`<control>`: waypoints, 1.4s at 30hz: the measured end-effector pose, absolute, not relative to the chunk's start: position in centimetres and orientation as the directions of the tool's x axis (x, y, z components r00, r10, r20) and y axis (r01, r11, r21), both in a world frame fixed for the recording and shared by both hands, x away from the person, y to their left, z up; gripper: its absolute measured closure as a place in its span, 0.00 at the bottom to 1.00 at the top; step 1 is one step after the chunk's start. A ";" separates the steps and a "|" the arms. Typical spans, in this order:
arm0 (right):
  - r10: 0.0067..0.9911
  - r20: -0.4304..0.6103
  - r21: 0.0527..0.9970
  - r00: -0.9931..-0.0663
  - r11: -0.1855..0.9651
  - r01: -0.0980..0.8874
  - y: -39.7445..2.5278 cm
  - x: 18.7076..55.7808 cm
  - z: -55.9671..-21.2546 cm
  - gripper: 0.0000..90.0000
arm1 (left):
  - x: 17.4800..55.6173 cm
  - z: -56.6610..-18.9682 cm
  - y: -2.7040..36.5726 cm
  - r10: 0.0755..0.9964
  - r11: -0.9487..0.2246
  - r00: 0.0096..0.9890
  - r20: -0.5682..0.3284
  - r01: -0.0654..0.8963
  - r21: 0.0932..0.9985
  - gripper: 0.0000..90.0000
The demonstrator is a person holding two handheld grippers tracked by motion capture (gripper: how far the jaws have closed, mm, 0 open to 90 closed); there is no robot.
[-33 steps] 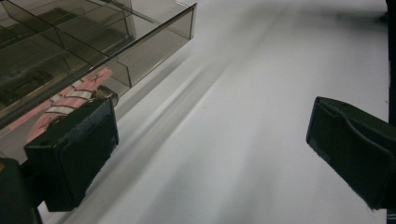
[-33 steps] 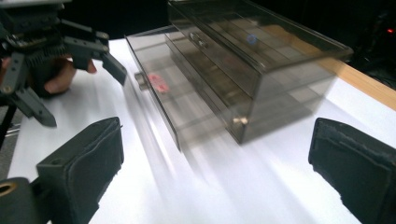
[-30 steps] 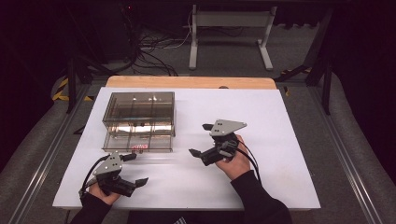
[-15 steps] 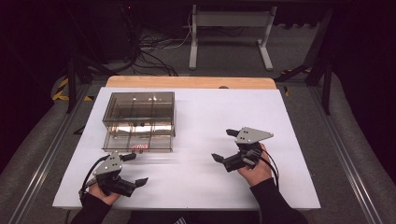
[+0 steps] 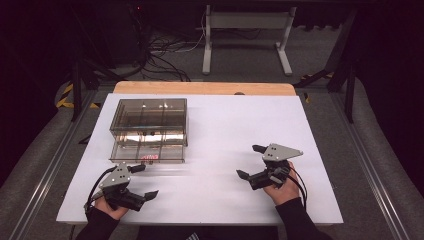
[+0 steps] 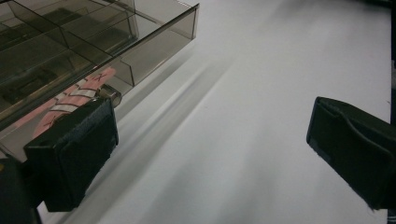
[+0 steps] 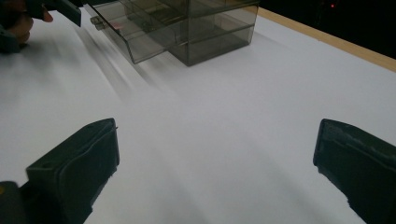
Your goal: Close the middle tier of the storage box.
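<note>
**Bright counter, dark surroundings**

The white counter [image 5: 225,125] is evenly lit from above while the room toward twelve o'clock lies dim. Soft streaked shadows fall beside the smoky drawer box [image 5: 149,129]. Both gripper views blur the near tongs.

Smoky clear drawer box [image 5: 148,130], bottom drawer [image 5: 147,154] open

Before you is a white table [image 5: 220,130] with a wooden strip along its far edge. A smoky clear drawer box [image 5: 149,129] sits on its left half, bottom drawer pulled open.
</note>
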State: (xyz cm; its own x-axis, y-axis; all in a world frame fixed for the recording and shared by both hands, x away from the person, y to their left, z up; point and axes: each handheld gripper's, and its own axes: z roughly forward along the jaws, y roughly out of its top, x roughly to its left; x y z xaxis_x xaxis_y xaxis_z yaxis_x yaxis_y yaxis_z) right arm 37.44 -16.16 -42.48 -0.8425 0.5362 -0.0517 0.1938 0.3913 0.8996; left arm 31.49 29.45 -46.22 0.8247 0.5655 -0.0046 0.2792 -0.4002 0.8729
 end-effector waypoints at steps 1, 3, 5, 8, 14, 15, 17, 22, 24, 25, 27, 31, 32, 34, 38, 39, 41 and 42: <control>0.540 -0.057 0.897 -0.840 0.397 0.194 -16.3 37.4 -42.8 0.00 | 31.5 -46.2 29.4 0.565 -0.400 0.825 -0.005 0.279 0.873 0.03; 0.546 -0.062 0.890 -0.835 0.409 0.202 -16.5 37.4 -43.1 0.00 | 31.5 -46.2 29.5 0.563 -0.400 0.826 -0.004 0.277 0.874 0.03; 0.550 -0.060 0.888 -0.833 0.411 0.207 -16.7 37.4 -43.4 0.00 | 31.5 -46.2 29.5 0.565 -0.399 0.825 -0.005 0.278 0.874 0.03; 0.555 -0.061 0.891 -0.830 0.404 0.205 -16.9 37.3 -43.7 0.00 | 31.4 -46.1 29.5 0.568 -0.395 0.823 -0.004 0.277 0.876 0.03; 0.549 -0.050 0.892 -0.834 0.401 0.210 -17.1 37.0 -44.6 0.00 | 31.4 -46.1 29.6 0.568 -0.393 0.823 -0.005 0.277 0.877 0.03; 0.548 -0.052 0.892 -0.835 0.402 0.208 -17.0 37.0 -44.6 0.00 | 31.5 -46.1 29.6 0.566 -0.392 0.824 -0.009 0.279 0.876 0.03; 0.546 -0.056 0.896 -0.836 0.397 0.200 -17.0 36.8 -44.6 0.00 | 31.5 -46.0 29.6 0.568 -0.391 0.823 -0.010 0.280 0.876 0.03; 0.539 -0.054 0.898 -0.841 0.395 0.195 -16.9 36.7 -44.6 0.00 | 31.5 -45.9 29.6 0.573 -0.389 0.820 -0.010 0.283 0.877 0.03; 0.540 -0.051 0.900 -0.840 0.389 0.196 -17.0 36.7 -44.6 0.00 | 31.5 -45.8 29.6 0.578 -0.391 0.816 -0.003 0.280 0.877 0.03; 0.540 -0.049 0.900 -0.840 0.388 0.197 -17.0 36.7 -44.6 0.00 | 31.5 -45.8 29.6 0.581 -0.392 0.814 0.000 0.279 0.876 0.03; 0.542 -0.053 0.899 -0.839 0.392 0.197 -17.0 36.7 -44.6 0.00 | 31.5 -45.7 29.7 0.584 -0.391 0.812 0.000 0.280 0.877 0.04; 0.539 -0.054 0.898 -0.840 0.395 0.196 -16.9 36.7 -44.6 0.00 | 31.6 -45.6 29.8 0.586 -0.391 0.810 0.001 0.282 0.876 0.06; 0.539 -0.054 0.898 -0.841 0.394 0.195 -16.9 36.7 -44.6 0.00 | 31.6 -45.6 29.8 0.585 -0.393 0.811 0.003 0.280 0.876 0.07; 0.538 -0.052 0.898 -0.841 0.394 0.196 -16.8 36.7 -44.7 0.00 | 31.6 -45.5 29.8 0.587 -0.391 0.809 0.001 0.283 0.876 0.08; 0.537 -0.055 0.897 -0.842 0.397 0.195 -16.8 36.7 -44.7 0.00 | 31.6 -45.2 30.1 0.589 -0.395 0.808 0.001 0.287 0.873 0.14; 0.537 -0.052 0.897 -0.842 0.396 0.197 -16.8 36.7 -44.7 0.00 | 31.6 -45.1 30.1 0.592 -0.394 0.806 0.001 0.289 0.872 0.18; 0.538 -0.052 0.896 -0.842 0.396 0.198 -16.8 36.7 -44.7 0.00 | 31.8 -45.0 30.3 0.599 -0.397 0.801 -0.005 0.303 0.866 0.27; 0.537 -0.051 0.896 -0.842 0.396 0.199 -16.8 36.7 -44.7 0.00 | 31.8 -44.9 30.4 0.597 -0.398 0.802 -0.014 0.311 0.863 0.31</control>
